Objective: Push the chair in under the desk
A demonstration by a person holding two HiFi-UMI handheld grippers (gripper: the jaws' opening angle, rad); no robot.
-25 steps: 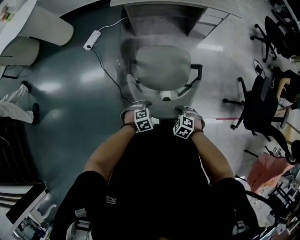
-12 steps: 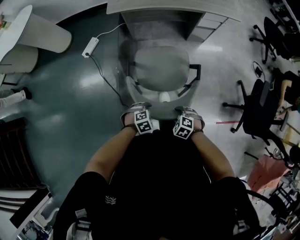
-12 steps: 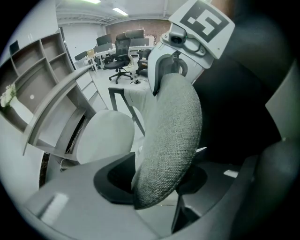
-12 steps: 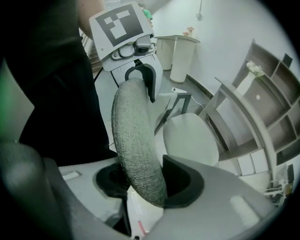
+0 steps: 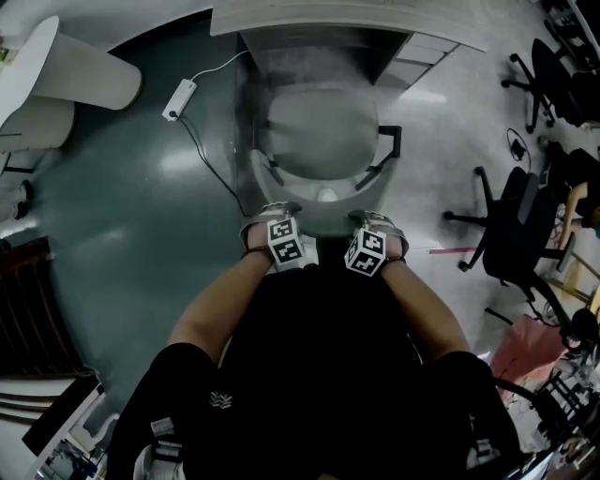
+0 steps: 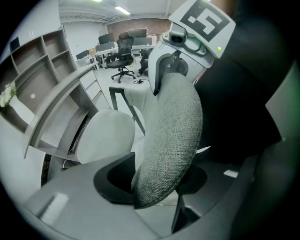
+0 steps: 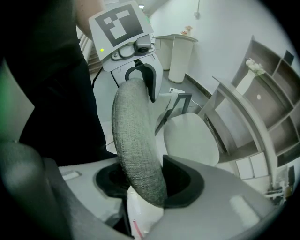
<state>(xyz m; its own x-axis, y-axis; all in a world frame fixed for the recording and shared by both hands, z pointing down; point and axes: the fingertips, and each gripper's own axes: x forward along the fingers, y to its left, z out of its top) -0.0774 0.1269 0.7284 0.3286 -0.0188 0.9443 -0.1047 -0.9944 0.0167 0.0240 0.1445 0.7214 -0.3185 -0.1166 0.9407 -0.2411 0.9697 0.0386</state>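
The grey office chair has its seat (image 5: 319, 131) partly under the front edge of the grey desk (image 5: 347, 14). My left gripper (image 5: 274, 214) and right gripper (image 5: 373, 223) sit side by side on the top of the chair's fabric backrest (image 5: 323, 214). In the left gripper view the backrest (image 6: 171, 140) fills the gap of my left gripper (image 6: 154, 180), both pads pressing on it. My right gripper (image 7: 147, 180) clamps the backrest (image 7: 136, 140) the same way, with the seat (image 7: 192, 138) and desk (image 7: 239, 117) beyond.
A white power strip (image 5: 181, 91) with its cable lies on the floor left of the chair. Drawers (image 5: 422, 52) stand under the desk's right end. Black office chairs (image 5: 520, 225) (image 5: 548, 66) stand at the right. White rounded furniture (image 5: 94, 70) is at the far left.
The chair and I have moved a little toward the desk, so the seat sits further under its edge. A person's legs at the left edge have left the view.
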